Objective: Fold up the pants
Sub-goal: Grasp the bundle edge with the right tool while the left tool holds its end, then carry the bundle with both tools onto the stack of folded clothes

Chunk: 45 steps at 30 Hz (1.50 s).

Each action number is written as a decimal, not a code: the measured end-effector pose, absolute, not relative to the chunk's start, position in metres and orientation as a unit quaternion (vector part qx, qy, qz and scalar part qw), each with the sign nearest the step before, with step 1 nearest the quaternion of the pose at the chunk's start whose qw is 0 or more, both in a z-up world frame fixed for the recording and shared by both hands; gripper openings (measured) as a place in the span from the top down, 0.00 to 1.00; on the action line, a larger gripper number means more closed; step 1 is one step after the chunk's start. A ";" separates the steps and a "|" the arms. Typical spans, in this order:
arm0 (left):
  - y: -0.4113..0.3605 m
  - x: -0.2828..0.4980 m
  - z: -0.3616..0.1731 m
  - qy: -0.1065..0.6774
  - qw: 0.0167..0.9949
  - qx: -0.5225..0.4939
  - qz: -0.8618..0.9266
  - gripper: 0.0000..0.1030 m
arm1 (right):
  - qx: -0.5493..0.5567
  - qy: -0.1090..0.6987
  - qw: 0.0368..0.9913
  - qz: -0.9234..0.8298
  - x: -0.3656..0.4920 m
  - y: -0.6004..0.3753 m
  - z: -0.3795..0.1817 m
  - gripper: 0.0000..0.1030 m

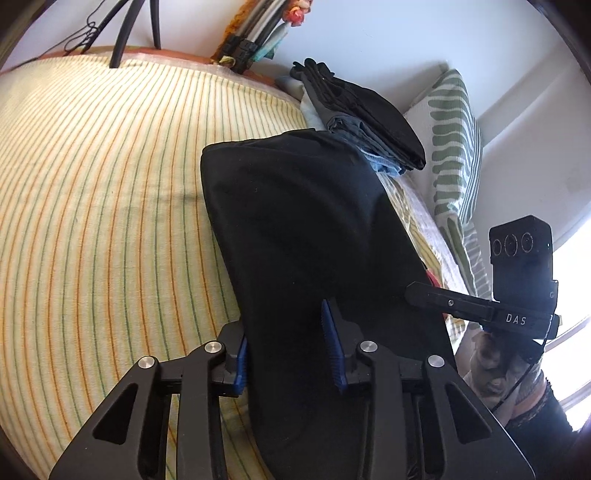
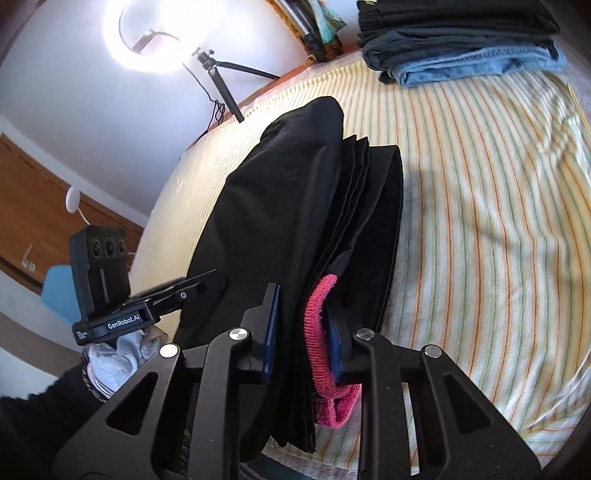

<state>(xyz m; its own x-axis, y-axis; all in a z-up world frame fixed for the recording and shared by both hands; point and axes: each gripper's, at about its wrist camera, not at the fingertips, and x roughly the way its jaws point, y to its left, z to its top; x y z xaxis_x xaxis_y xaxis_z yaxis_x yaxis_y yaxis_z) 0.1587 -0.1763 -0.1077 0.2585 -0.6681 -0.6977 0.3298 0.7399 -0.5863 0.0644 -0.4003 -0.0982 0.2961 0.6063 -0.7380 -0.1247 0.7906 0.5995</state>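
Holding the folded black cloth pants (image 2: 295,206) at both ends, the left gripper (image 1: 291,350) and right gripper (image 2: 303,332) pinch them above the striped yellow bed sheet (image 1: 92,184).

Both views are bright and sharp at centre, with strong fisheye curvature bending the bed (image 1: 92,192) stripes and dark vignetting in the corners. In the right wrist view a ring light (image 2: 147,33) is blown out to white glare, and soft shadows lie on the sheet right of the pants (image 2: 295,221). In the left wrist view a window (image 1: 576,295) at right is overexposed, and the black cloth shows little detail.
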 end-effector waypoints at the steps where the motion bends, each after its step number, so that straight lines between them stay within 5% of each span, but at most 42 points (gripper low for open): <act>1: -0.177 0.159 -0.108 0.518 0.776 -0.165 -0.321 0.69 | 0.229 0.547 0.770 0.235 0.065 -0.402 -0.100 0.72; 9: -0.176 0.164 -0.112 0.521 0.772 -0.170 -0.323 0.70 | 0.266 0.567 0.740 0.246 0.072 -0.403 -0.121 0.34; 17: -0.185 0.156 -0.098 0.498 0.796 -0.131 -0.318 0.77 | 0.208 0.546 0.781 0.222 0.068 -0.386 -0.104 0.77; 24: -0.186 0.152 -0.075 0.463 0.820 -0.106 -0.320 0.87 | 0.137 0.523 0.817 0.202 0.066 -0.360 -0.077 0.79; 45: -0.258 0.225 0.015 0.381 0.839 -0.109 -0.373 0.87 | 0.084 0.428 0.884 0.172 0.116 -0.415 0.027 0.80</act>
